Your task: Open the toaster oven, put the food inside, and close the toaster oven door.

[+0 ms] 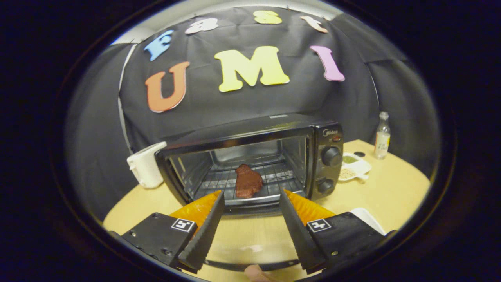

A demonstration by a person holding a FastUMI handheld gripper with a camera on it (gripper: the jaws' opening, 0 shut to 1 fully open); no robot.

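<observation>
Centre frame: toaster oven [250, 164] stands open, food [247, 181] lying on its rack. Gripper [250, 196], lower centre, holds nothing, jaws wide. The dropped door is probably below the fingertips; hook beneath its edge and lift evenly.

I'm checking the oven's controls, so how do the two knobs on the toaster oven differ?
The upper knob looks larger than the lower knob. The upper knob sits just below a small red light, while the lower knob sits near the toaster oven's base. Both are black, round, and on the panel right of the open cavity holding the meat. The gripper hangs open before it, jaws apart, holding nothing.
</observation>
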